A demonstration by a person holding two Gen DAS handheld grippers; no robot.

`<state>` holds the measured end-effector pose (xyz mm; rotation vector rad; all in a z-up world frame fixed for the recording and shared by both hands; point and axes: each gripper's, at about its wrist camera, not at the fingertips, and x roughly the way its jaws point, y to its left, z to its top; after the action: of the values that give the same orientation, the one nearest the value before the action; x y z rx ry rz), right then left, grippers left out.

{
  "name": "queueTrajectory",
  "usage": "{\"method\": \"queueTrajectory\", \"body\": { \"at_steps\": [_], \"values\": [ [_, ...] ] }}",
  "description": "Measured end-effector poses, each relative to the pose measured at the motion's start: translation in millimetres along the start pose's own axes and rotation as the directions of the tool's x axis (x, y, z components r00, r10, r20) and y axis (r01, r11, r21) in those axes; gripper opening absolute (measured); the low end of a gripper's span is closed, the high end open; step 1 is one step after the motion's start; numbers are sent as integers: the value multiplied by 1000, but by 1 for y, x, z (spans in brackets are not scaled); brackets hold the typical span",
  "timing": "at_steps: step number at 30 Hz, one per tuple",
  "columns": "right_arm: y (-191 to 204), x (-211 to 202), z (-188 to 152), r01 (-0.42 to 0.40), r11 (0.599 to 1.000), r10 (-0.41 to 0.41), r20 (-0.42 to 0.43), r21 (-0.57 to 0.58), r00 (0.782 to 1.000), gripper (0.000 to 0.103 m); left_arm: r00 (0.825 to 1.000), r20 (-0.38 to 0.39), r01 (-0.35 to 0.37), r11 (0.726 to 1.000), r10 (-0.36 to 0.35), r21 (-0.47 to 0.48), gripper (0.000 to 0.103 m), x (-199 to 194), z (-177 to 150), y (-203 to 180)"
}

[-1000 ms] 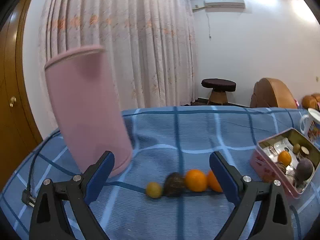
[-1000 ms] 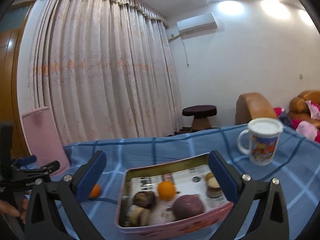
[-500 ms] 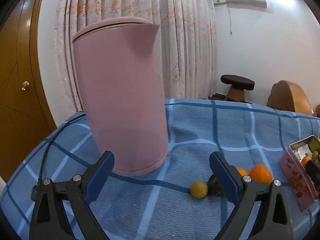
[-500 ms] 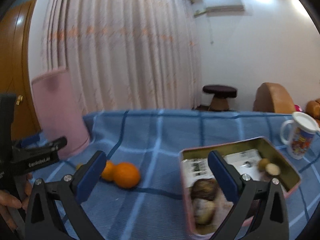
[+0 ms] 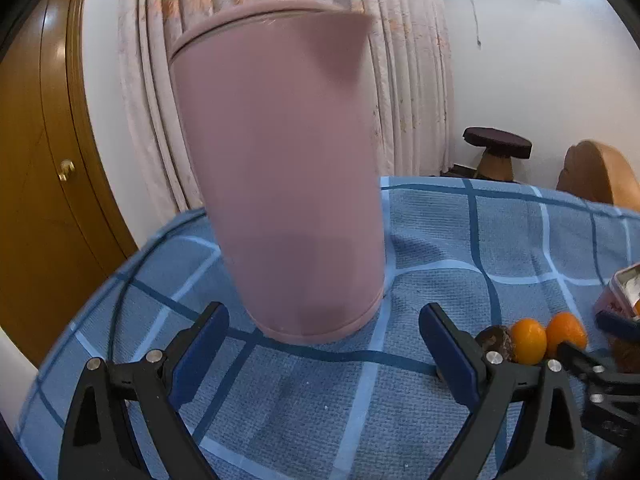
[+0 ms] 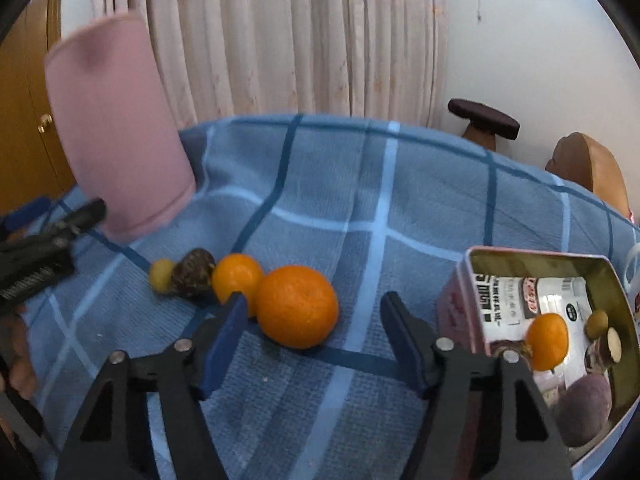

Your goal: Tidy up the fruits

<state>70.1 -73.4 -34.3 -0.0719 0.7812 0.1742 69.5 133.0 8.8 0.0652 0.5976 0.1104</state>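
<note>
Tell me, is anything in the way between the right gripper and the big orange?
No, nothing visible blocks it. The right gripper is open, and the big orange lies on the blue cloth just ahead of its fingers. The smaller orange sits beside it.

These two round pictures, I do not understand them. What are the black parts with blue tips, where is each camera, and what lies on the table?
There is no robot. A person holds a hand tool in each hand, and each tool carries a wide-angle camera looking forward along its two black fingers with blue pads. One picture comes from the left gripper, facing a tall pink plastic kettle. The other comes from the right gripper, open just in front of a large round orange. Both grippers are open and hold nothing. On the blue checked tablecloth a smaller orange, a dark wrinkled fruit and a small yellow fruit lie in a row. At the right stands a pink metal tin with fruit inside.
</note>
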Motion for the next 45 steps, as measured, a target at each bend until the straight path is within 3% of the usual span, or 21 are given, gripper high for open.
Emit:
{"method": "queueTrajectory", "body": {
  "at_steps": [3, 9, 10, 11, 16, 19, 22, 26, 32, 35, 37, 39, 41, 45],
  "values": [
    [1, 11, 2, 5, 1000, -5, -48, -11, 999, 68, 1000, -14, 24, 1000, -24, -5, 97, 2, 0, 4],
    [-9, 14, 5, -24, 1000, 25, -41, 19, 999, 68, 998, -36, 55, 995, -52, 78, 97, 3, -4, -12],
    [-10, 15, 5, -49, 999, 50, -44, 20, 998, 64, 997, -42, 67, 993, -63, 95, 97, 3, -5, -16],
    [-10, 14, 5, -83, 996, 84, -46, 23, 995, 52, 996, -47, 77, 990, -72, 116, 97, 3, -6, -21],
    [-5, 8, 1, -90, 996, 90, -37, 8, 995, 49, 996, -65, 68, 984, -58, 166, 97, 7, -11, -29],
    [-12, 0, -7, -150, 986, 151, -16, 68, 988, 49, 989, -92, 130, 981, -117, 146, 97, 8, -10, -27],
    [-19, -15, -13, -158, 983, 156, 28, 90, 987, 49, 979, -102, 191, 969, -177, 156, 97, 6, -11, -28],
    [-23, -31, -20, -162, 982, 157, 64, 95, 986, 49, 985, -106, 157, 964, -137, 215, 97, 9, -16, -38],
    [-19, -37, -23, -157, 984, 151, 78, 79, 985, 49, 975, -164, 183, 959, -149, 215, 97, 26, -20, -48],
    [-20, -36, -22, -169, 982, 162, 79, 87, 984, 49, 976, -175, 164, 961, -126, 222, 97, 35, -18, -54],
    [-21, -38, -22, -168, 982, 161, 83, 91, 983, 49, 970, -193, 189, 962, -151, 198, 90, 38, -17, -55],
    [-23, -38, -22, -168, 981, 160, 82, 99, 984, 49, 947, -230, 265, 950, -225, 164, 67, 41, -18, -57],
    [-23, -37, -22, -167, 981, 159, 79, 101, 984, 49, 928, -281, 295, 943, -244, 155, 50, 47, -21, -62],
    [-21, -38, -22, -147, 985, 139, 86, 88, 987, 49, 928, -267, 295, 950, -259, 106, 31, 45, -18, -52]
  ]
}}
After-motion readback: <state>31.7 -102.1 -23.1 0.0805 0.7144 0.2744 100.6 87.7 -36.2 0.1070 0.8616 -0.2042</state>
